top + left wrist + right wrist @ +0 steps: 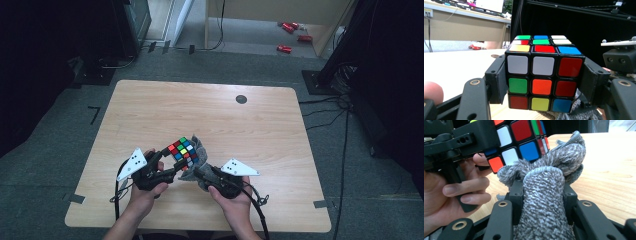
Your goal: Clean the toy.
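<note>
A scrambled colour cube [182,151] [543,73] [520,138] is held above the wooden table [150,110]. My left gripper [172,167] [544,82] is shut on it, its black jaws pressing the cube's two sides. A bunched grey knitted cloth [197,157] [544,195] sits between the jaws of my right gripper [197,172] [542,192], which is shut on it. The cloth touches the cube's right side and underside. A hand holds each gripper near the table's front edge.
A small dark round disc [241,99] lies at the table's far right. Several red items [290,35] lie on the floor beyond the table. Cables [345,150] run along the floor on the right. Dark stands flank the table.
</note>
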The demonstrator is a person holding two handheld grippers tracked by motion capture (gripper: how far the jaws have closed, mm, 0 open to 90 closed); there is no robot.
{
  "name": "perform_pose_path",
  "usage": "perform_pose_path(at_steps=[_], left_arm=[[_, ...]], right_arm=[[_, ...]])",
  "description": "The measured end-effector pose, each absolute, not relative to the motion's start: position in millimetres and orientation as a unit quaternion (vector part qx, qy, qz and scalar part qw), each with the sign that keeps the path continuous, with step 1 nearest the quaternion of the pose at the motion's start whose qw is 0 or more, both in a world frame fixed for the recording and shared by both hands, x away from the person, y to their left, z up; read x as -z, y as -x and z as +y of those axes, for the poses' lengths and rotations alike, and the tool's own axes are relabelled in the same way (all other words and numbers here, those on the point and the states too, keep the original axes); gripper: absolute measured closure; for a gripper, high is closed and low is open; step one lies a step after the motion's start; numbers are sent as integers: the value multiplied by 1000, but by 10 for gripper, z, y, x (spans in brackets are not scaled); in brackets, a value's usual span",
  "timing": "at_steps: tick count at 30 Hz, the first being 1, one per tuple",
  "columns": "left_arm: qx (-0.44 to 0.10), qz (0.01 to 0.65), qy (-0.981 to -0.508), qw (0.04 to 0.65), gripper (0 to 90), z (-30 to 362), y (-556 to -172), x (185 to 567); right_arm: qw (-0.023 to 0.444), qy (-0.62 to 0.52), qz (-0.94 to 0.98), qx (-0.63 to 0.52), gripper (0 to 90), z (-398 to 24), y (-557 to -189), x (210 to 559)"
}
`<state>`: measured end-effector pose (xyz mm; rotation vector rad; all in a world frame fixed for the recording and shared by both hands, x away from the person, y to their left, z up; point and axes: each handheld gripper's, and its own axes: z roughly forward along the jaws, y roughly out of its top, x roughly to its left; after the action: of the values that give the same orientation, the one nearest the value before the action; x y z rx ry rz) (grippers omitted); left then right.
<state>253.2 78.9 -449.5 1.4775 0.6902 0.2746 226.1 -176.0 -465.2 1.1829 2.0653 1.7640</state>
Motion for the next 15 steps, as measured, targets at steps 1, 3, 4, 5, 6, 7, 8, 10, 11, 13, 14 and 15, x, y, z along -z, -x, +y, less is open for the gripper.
perform_pose_path(at_steps=[1, 3, 4, 5, 6, 7, 8, 10, 11, 13, 14, 15], left_arm=[[-123, 308, -660, 675, 342, 786, -2536, 4500], [-125, 311, -664, 669, 342, 773, -2541, 4508], [-126, 311, -666, 667, 342, 769, -2539, 4511], [-127, 310, -666, 667, 342, 765, -2536, 4513], [-129, 309, -665, 667, 342, 762, -2531, 4512], [-129, 309, -662, 671, 342, 758, -2526, 4508], [-129, 309, -661, 672, 343, 762, -2524, 4504], [-128, 307, -661, 673, 343, 772, -2524, 4498], [-129, 307, -662, 671, 343, 772, -2525, 4502], [-128, 308, -667, 666, 343, 771, -2532, 4511], [-127, 309, -668, 665, 343, 767, -2536, 4515], [-126, 309, -668, 665, 342, 766, -2543, 4519]], right_arm=[[84, -392, 699, -592, 641, -1730, -2249, 4661], [59, -364, 720, -588, 641, -1603, -2198, 4690], [57, -351, 729, -584, 641, -1550, -2174, 4695], [64, -343, 737, -580, 641, -1514, -2155, 4687], [73, -340, 740, -576, 641, -1506, -2151, 4672], [81, -339, 740, -575, 640, -1522, -2159, 4650], [87, -348, 733, -578, 640, -1580, -2183, 4626], [104, -378, 714, -581, 640, -1696, -2220, 4615], [113, -394, 703, -581, 639, -1748, -2235, 4621], [119, -414, 692, -579, 631, -1801, -2247, 4638], [119, -417, 693, -576, 627, -1793, -2245, 4648], [116, -414, 697, -574, 625, -1766, -2234, 4657]])
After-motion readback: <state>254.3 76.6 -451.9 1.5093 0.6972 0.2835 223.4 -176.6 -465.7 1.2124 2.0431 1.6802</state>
